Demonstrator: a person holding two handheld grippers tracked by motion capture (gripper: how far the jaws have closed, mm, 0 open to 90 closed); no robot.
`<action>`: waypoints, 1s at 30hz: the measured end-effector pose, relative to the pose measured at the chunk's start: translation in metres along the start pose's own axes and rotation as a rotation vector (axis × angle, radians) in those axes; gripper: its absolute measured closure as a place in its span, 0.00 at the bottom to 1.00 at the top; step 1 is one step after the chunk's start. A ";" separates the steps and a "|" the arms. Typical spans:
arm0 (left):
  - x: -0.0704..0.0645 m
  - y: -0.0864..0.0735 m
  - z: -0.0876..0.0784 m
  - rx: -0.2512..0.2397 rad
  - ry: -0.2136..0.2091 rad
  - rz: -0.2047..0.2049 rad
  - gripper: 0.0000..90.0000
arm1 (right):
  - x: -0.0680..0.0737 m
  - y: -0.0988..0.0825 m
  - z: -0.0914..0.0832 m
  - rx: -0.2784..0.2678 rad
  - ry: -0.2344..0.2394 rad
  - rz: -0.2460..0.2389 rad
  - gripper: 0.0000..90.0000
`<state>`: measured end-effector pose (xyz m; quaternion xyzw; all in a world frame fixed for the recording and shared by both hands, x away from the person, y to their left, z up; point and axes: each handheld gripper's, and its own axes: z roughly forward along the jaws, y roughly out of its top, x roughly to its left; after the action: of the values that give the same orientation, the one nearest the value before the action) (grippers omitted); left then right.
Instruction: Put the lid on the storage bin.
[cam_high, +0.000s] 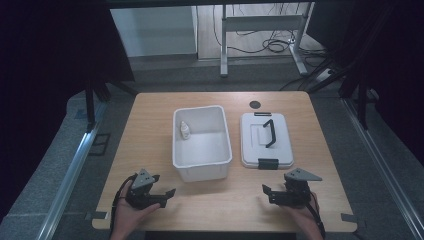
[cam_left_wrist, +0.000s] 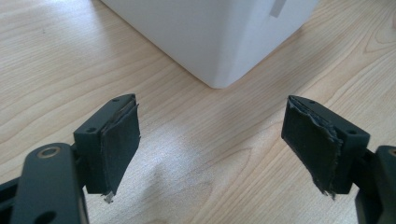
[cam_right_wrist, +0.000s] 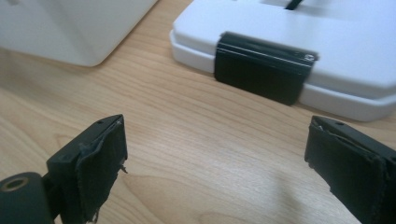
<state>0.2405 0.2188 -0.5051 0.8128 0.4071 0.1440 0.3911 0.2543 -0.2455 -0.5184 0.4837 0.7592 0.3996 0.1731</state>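
White rectangular plastic bin (cam_high: 201, 145) sits mid-table, a small white bottle (cam_high: 184, 130) inside; its flat white lid (cam_high: 263, 140) lies just beside. Left gripper (cam_high: 169, 193) and right gripper (cam_high: 266, 189) rest released, empty, on the pale wooden table (cam_high: 220, 205); grey carpet (cam_high: 60, 150) surrounds it.

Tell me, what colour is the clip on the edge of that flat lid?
Black, on a white lid. The clip shows best in the right gripper view.

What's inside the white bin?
One small white bottle stands at the far-left corner of the white bin; the rest of the floor looks bare. The near wall hides the strip behind it.
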 end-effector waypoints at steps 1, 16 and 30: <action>0.001 0.000 0.000 -0.002 0.001 -0.003 0.22 | 0.001 0.000 0.000 0.005 0.003 -0.012 0.07; 0.000 -0.001 0.002 0.010 -0.001 0.003 0.22 | -0.005 0.000 -0.009 -0.007 0.050 0.020 0.19; -0.001 -0.001 0.005 0.026 -0.002 0.001 0.22 | -0.007 0.003 -0.013 -0.013 0.081 0.061 0.27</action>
<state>0.2417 0.2159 -0.5092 0.8182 0.4081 0.1381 0.3807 0.2509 -0.2563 -0.5085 0.4892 0.7478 0.4287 0.1332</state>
